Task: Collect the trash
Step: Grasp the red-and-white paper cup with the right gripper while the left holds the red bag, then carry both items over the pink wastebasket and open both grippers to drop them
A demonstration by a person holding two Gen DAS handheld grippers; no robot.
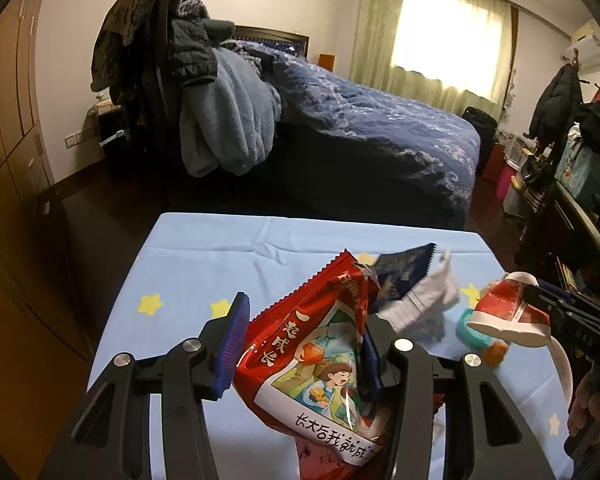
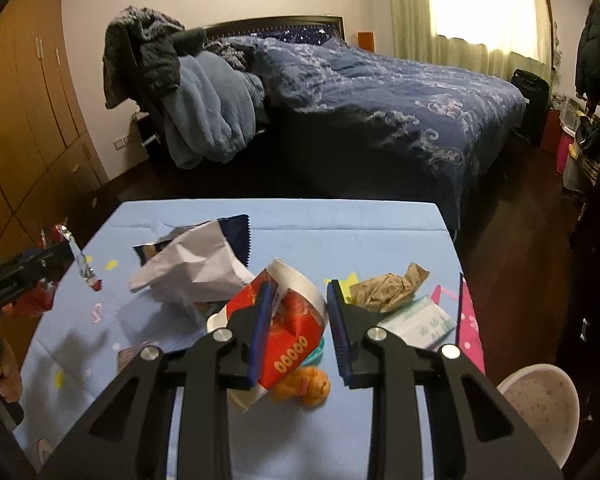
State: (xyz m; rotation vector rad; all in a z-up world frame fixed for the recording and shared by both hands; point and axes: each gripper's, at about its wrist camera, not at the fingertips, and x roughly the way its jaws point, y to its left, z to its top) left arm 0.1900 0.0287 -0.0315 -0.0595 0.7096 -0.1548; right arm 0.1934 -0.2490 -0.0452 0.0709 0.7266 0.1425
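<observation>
Two jaws: red snack bag (image 1: 324,364) between left, paper cup (image 2: 288,320) between right.

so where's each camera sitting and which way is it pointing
left wrist: on the left tongs, facing over the blue table toward the bed; its fingers straddle a red snack bag; the right tongs show at right, holding the crushed red cup.
right wrist: on the right tongs, same heading; the cup sits between its fingers; the left tongs and a hand show at left.
shared: table, bed, cup, white bag.
</observation>
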